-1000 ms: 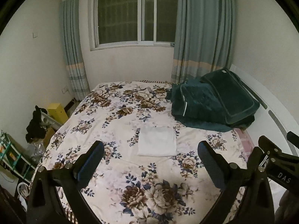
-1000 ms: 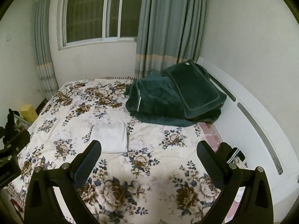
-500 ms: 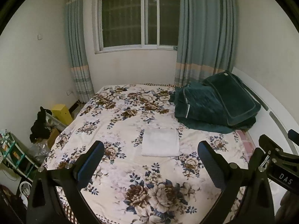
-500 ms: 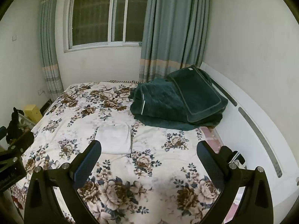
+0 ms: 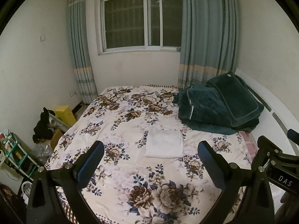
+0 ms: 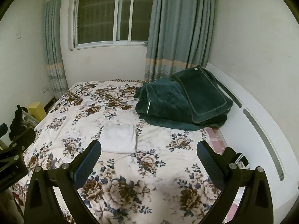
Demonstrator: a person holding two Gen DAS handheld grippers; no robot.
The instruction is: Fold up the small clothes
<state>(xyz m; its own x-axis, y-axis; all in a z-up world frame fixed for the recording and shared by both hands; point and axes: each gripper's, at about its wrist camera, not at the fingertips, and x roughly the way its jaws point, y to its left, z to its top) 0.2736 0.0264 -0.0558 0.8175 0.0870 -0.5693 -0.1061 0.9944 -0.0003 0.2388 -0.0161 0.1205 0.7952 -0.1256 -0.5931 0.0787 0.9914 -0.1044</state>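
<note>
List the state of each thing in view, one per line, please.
Left gripper: jaws open, empty.
Right gripper: jaws open, empty.
White garment: folded flat on the bed.
Green blanket: folded loosely, piled by the headboard.
Curtains: drawn aside.
Window: dark outside; open or shut unclear.

Folded white cloth (image 6: pixel 118 137) on floral bed (image 6: pixel 112 168); right claw (image 6: pixel 149 160) agape.

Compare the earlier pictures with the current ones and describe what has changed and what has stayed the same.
Both cameras have drawn back and tilted up: more wall and window show, and the bed sits lower in view. The left gripper and right gripper stay open and empty. The folded white cloth lies unmoved on the floral bedspread, beside the dark green blanket.
</note>
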